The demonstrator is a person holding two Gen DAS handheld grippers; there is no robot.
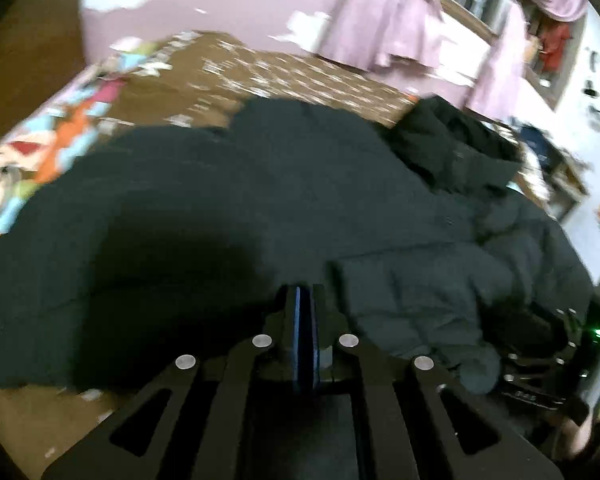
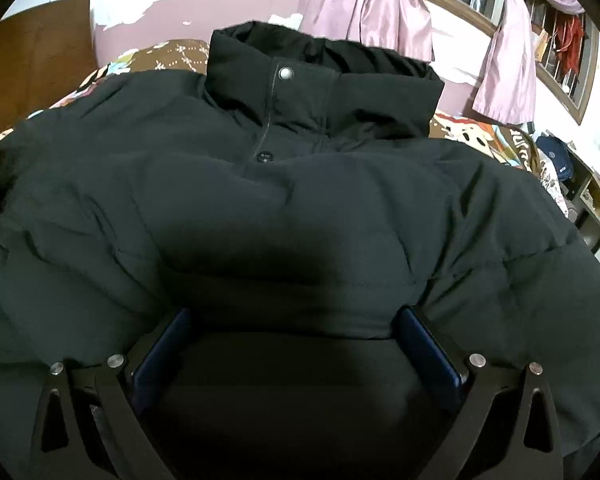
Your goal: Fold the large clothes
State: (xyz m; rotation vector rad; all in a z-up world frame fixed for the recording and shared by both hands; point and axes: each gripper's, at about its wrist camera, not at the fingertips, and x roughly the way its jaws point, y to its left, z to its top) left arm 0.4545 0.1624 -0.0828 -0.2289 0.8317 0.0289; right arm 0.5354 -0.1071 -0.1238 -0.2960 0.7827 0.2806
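Observation:
A large black puffer jacket (image 2: 300,184) lies spread on a bed, front up, its collar with a metal snap (image 2: 286,74) at the far side. My right gripper (image 2: 296,316) is open, its blue-padded fingers (image 2: 420,340) straddling the jacket's near hem. In the left wrist view the jacket (image 1: 228,200) fills the middle and its hood (image 1: 452,140) lies at the right. My left gripper (image 1: 305,292) is shut with its pads together, just over the jacket; whether any fabric is pinched I cannot tell. The other gripper (image 1: 552,352) shows at the right edge.
The bed has a brown flowered cover (image 1: 284,72) and a bright patterned sheet (image 1: 60,132). Pink curtains (image 2: 372,4) hang at a window behind. A wooden headboard (image 2: 40,48) stands at the left. Shelves (image 2: 592,196) stand at the right.

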